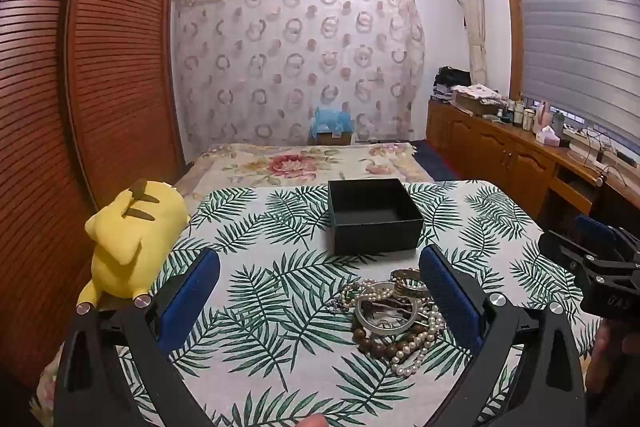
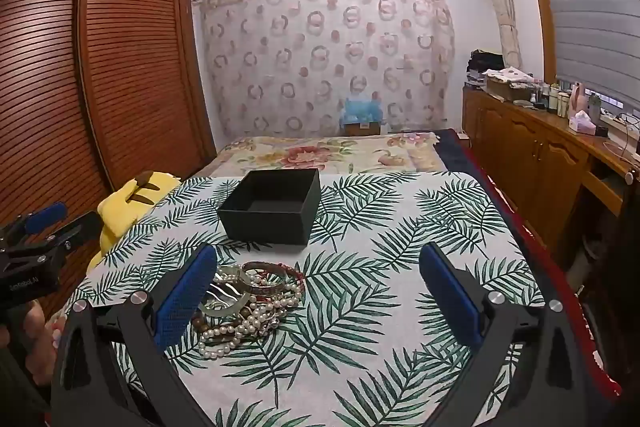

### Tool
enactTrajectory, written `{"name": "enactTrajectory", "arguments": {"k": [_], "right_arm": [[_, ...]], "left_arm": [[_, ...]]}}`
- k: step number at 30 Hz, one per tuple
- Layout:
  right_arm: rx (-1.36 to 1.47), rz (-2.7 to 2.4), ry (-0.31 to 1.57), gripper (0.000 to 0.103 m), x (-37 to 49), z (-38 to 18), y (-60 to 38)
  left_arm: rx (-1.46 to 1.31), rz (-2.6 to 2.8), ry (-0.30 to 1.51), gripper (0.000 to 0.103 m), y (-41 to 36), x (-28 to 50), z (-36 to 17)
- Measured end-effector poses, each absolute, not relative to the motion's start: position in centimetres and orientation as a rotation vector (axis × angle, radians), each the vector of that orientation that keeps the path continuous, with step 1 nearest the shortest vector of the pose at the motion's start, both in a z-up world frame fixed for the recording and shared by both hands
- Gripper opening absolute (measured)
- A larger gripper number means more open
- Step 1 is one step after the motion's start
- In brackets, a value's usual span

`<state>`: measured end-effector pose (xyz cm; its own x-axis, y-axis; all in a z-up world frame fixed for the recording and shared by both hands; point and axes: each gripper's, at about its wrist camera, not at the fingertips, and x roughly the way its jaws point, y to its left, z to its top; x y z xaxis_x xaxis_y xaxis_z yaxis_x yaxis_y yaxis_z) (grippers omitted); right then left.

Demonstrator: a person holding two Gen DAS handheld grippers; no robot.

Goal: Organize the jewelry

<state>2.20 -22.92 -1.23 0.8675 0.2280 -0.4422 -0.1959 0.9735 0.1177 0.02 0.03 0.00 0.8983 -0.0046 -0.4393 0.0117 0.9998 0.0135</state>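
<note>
A pile of jewelry (image 1: pixel 394 315) lies on the leaf-print tablecloth: pearl strands, wooden beads, a silver bangle and other bracelets. It also shows in the right wrist view (image 2: pixel 248 303). An open, empty black box (image 1: pixel 374 215) stands just behind the pile, and shows in the right wrist view too (image 2: pixel 272 205). My left gripper (image 1: pixel 320 277) is open and empty, its right finger beside the pile. My right gripper (image 2: pixel 320 275) is open and empty, its left finger at the pile's left edge. Each gripper appears at the edge of the other's view.
A yellow plush toy (image 1: pixel 132 239) lies at the table's left edge. The table (image 2: pixel 420 227) stands over a bed with a floral cover (image 1: pixel 304 163). A louvred wooden wardrobe (image 1: pixel 80 87) is on the left, a cluttered wooden sideboard (image 2: pixel 540 143) on the right.
</note>
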Motion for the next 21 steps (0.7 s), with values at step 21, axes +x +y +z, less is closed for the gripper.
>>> {"name": "enactTrajectory", "arguments": {"k": [21], "right_arm": [[0.062, 0.221, 0.465, 0.101, 2.0, -1.1, -22.8]], "left_arm": [[0.015, -0.007, 0.438, 0.097, 0.1, -0.5, 0.8]]}}
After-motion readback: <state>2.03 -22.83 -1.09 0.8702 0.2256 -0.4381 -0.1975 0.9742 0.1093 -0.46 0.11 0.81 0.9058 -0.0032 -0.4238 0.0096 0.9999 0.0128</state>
